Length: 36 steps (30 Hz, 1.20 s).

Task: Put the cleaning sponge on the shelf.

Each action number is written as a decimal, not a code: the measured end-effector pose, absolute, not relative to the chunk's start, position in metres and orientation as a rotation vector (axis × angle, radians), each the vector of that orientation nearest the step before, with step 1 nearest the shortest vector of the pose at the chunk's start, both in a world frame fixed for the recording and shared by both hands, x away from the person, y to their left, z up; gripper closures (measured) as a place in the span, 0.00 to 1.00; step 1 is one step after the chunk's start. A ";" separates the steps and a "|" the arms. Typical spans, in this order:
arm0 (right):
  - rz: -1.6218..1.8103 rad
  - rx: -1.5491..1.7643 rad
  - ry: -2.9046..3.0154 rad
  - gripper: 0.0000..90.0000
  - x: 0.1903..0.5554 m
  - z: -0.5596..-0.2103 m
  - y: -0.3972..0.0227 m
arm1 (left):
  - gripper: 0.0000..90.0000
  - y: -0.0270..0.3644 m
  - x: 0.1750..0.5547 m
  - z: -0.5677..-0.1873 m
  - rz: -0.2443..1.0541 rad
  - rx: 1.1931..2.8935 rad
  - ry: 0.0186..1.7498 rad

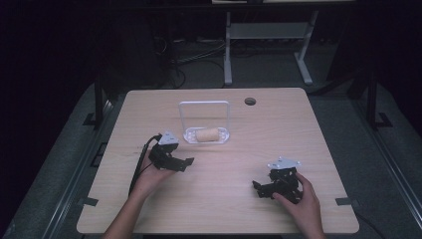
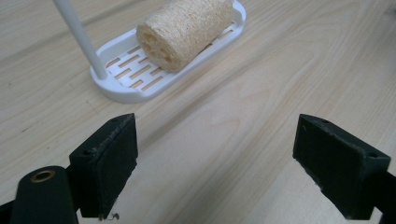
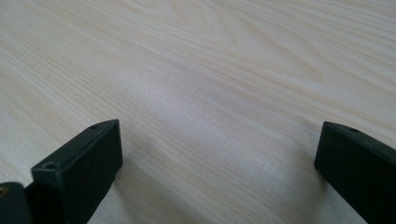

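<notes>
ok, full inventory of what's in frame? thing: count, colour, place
loofah sponge: 1, beige, lying on its side in the tray
slotted tray: 1, white, with upright loop handle, table centre toward the far edge
table: 1, light wood, round cable hole near far edge
desk frame: 1, white-legged, on the floor beyond the table
left gripper: 1, black, jaws open, near tray, aimed at it
right gripper: 1, black, jaws open, over bare table at near right
hands: 2, one holding each gripper

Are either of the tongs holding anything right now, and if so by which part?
Nothing is held. The left tongs and right tongs both stand open over bare table; the loofah lies untouched in its white tray.
</notes>
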State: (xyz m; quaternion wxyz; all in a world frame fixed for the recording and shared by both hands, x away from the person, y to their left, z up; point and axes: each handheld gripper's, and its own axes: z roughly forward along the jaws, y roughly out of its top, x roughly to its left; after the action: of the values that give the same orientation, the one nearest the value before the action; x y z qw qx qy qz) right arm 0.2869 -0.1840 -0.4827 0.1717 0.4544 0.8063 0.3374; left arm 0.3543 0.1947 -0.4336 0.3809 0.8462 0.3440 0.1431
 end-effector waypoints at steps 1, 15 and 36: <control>0.958 1.290 2.289 0.01 0.287 -0.483 -0.184 | 0.15 0.198 0.351 -0.433 0.371 2.154 0.877; 0.957 1.291 2.289 0.01 0.287 -0.483 -0.184 | 0.15 0.214 0.330 -0.436 0.389 2.139 0.882; 0.959 1.297 2.289 0.01 0.287 -0.483 -0.184 | 0.15 0.252 0.289 -0.451 0.439 2.134 0.931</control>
State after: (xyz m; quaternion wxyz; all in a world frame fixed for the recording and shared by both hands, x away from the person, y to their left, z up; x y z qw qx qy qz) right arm 0.2866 -0.1837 -0.4826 0.1701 0.4563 0.8055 0.3375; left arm 0.2886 0.2517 -0.4510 0.3765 0.8344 0.3641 0.1717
